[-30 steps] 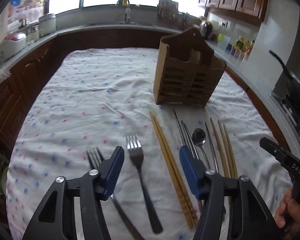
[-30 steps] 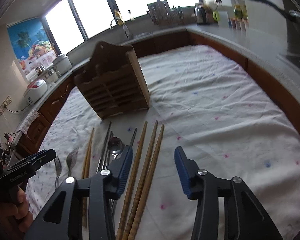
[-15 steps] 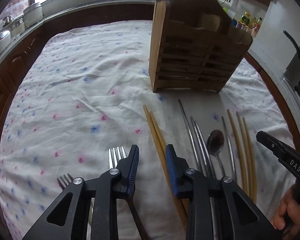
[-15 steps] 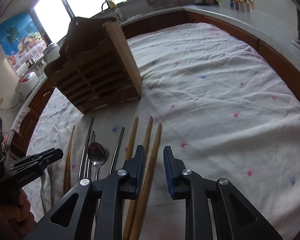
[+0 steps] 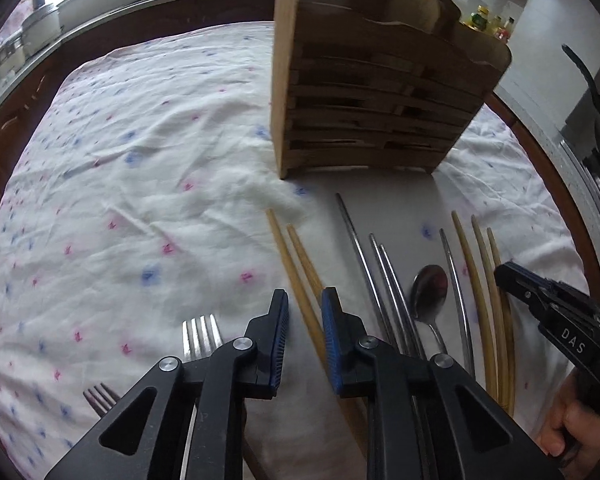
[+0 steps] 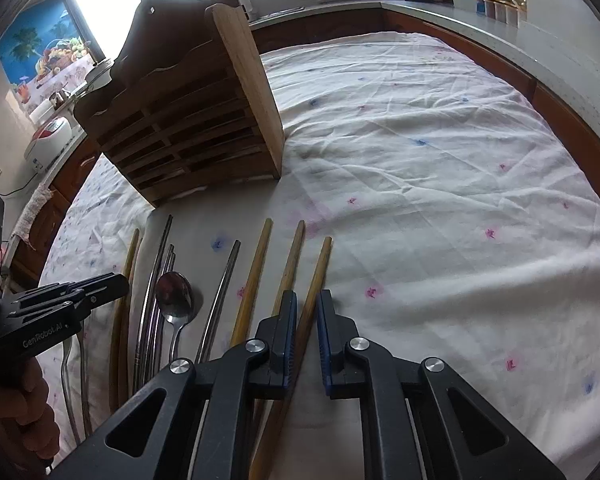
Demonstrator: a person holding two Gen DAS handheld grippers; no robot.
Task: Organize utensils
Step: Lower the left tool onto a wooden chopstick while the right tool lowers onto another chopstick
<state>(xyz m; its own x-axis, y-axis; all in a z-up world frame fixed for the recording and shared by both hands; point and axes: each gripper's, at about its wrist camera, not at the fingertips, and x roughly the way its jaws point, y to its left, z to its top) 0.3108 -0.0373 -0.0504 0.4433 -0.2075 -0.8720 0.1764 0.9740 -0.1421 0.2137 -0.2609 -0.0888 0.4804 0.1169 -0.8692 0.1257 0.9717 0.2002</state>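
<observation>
Utensils lie in a row on the cloth-covered counter (image 5: pixel 148 184), before the wooden holder (image 5: pixel 376 92): two forks (image 5: pixel 200 336), wooden chopsticks (image 5: pixel 296 264), metal chopsticks (image 5: pixel 380 276), a spoon (image 5: pixel 430 288) and a paler chopstick set (image 5: pixel 484 280). We see the left tongs (image 5: pixel 305 332) narrowed, hovering astride the wooden pair. The right tongs (image 6: pixel 307 340) stand nearly closed around one chopstick (image 6: pixel 318 276); whether they grip it we cannot tell.
</observation>
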